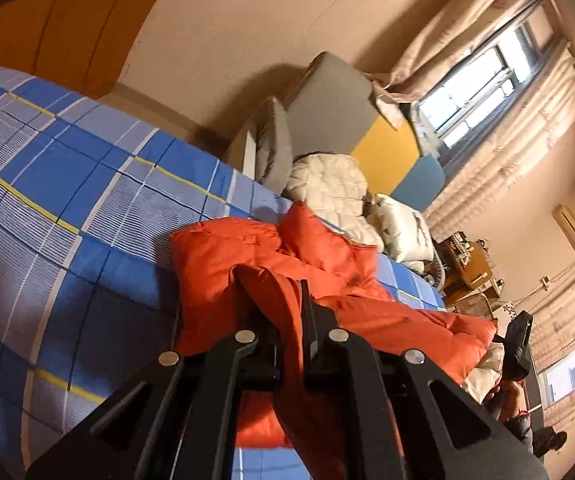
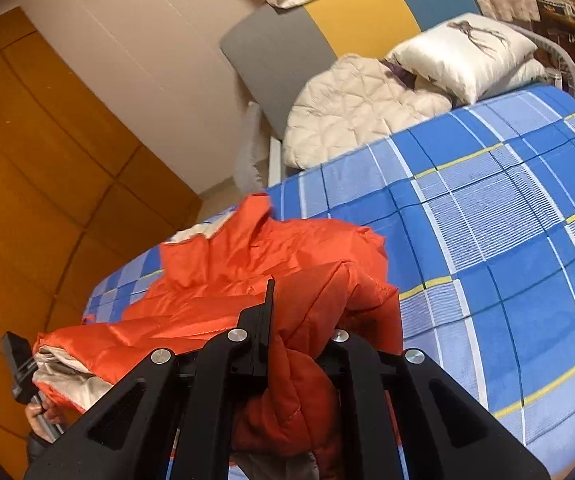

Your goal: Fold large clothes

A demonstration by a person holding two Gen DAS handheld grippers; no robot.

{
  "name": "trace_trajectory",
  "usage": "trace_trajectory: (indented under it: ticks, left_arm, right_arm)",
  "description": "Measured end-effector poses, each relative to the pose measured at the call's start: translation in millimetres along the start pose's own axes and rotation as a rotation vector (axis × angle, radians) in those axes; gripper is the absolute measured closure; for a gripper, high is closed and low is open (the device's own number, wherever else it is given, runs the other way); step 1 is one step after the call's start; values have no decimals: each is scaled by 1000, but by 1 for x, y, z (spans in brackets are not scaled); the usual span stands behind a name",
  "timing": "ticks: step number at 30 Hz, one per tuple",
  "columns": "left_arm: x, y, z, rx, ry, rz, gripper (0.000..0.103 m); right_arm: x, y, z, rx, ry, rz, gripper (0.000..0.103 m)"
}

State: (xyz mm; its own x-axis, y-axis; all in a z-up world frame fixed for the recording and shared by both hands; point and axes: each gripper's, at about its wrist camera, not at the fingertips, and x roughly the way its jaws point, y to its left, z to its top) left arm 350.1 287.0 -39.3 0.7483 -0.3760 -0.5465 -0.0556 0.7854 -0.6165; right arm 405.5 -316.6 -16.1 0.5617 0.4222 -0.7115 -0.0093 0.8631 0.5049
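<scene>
Pinching a fold of the orange puffer jacket (image 1: 223,252) tight between the closed jaws of the left gripper (image 1: 277,292). Clamping another bunched fold of the same jacket (image 2: 247,264) in the right gripper (image 2: 299,292), jaws closed on the fabric. Lying crumpled across the blue plaid bedspread (image 2: 507,220), pale lining showing at one edge, near the cream quilted coat (image 2: 351,108) and white pillow (image 2: 463,52) by the headboard (image 2: 359,16).
</scene>
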Motion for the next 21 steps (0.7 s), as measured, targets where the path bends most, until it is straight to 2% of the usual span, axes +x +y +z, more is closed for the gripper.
trace_trajectory:
  ticks: [9,13,16,17,21]
  left_arm:
    - [48,15,19,-41,37,36,96]
    - [60,20,23,-64,50,60,92]
    - [63,21,27,-82,60,64,79]
    - [62,20,28,-82,58,66,73]
    - [63,29,35,-141,63,52,63]
  right_arm:
    - [43,-11,12,34,55,-34,94]
    - [50,-11,16,40,64,-40,93]
    - [51,-15,19,61,72,-28,87]
    - [52,-15,21,64,74,-21,81]
    - [53,-22,31,142,67,48,59]
